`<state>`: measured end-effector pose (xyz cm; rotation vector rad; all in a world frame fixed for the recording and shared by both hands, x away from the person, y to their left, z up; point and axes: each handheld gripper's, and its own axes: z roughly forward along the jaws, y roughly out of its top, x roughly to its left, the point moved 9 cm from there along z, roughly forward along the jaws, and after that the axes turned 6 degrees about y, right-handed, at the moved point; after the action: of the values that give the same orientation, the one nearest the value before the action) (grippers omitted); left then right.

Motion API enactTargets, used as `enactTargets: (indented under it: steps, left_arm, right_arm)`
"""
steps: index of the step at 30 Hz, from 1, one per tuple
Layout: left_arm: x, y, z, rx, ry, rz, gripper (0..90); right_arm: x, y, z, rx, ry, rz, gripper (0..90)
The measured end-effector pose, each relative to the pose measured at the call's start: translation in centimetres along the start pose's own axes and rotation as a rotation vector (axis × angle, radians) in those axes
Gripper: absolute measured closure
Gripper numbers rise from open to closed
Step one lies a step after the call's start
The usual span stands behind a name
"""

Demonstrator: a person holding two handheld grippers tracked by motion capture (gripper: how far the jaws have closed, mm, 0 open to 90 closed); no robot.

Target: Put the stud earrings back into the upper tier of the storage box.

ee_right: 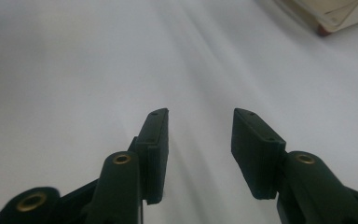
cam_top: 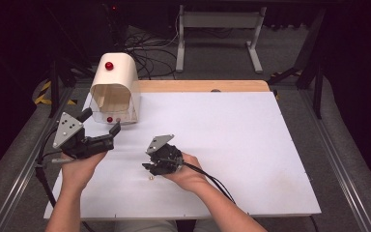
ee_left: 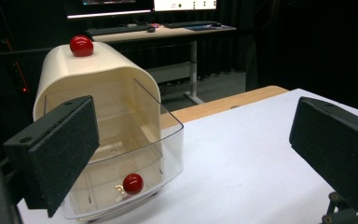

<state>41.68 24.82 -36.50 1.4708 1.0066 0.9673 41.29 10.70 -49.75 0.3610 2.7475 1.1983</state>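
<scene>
A cream domed box (cam_top: pixel 118 77) stands at the table's far left, with a red knob (cam_top: pixel 108 65) on top. Its clear curved front (ee_left: pixel 158 140) carries a second red knob (ee_left: pixel 133 183) low down. My left gripper (cam_top: pixel 100 123) is just in front of the box and points at it. In the left gripper view its jaws stand wide open (ee_left: pixel 193 121) with nothing between them. My right gripper (cam_top: pixel 150 169) hangs low over the white table (cam_top: pixel 232 135) near the middle front, tilted down. Its jaws are open (ee_right: pixel 200 116) over bare tabletop.
A tiny tan piece (cam_top: pixel 151 178) lies on the table just below my right gripper. A wooden strip (cam_top: pixel 203 86) runs along the table's far edge. Behind it stand a metal frame (cam_top: pixel 217 34) and loose cables on the floor. A corner of the box (ee_right: pixel 335 16) shows in the right gripper view.
</scene>
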Motion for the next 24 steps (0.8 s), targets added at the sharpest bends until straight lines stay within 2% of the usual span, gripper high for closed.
enactTargets:
  steps: [9, 24]
  left_arm:
    - [0.1, -0.1, 0.0, 0.001, -0.001, -0.002, 2.5]
    - [0.0, -0.1, 0.1, 0.003, -0.004, 0.003, 2.9]
  right_arm:
    - [1.0, -1.3, 1.0, 0.052, 0.065, -0.005, 59.1]
    - [1.7, -2.2, 1.5, 0.095, 0.106, -0.009, 61.1]
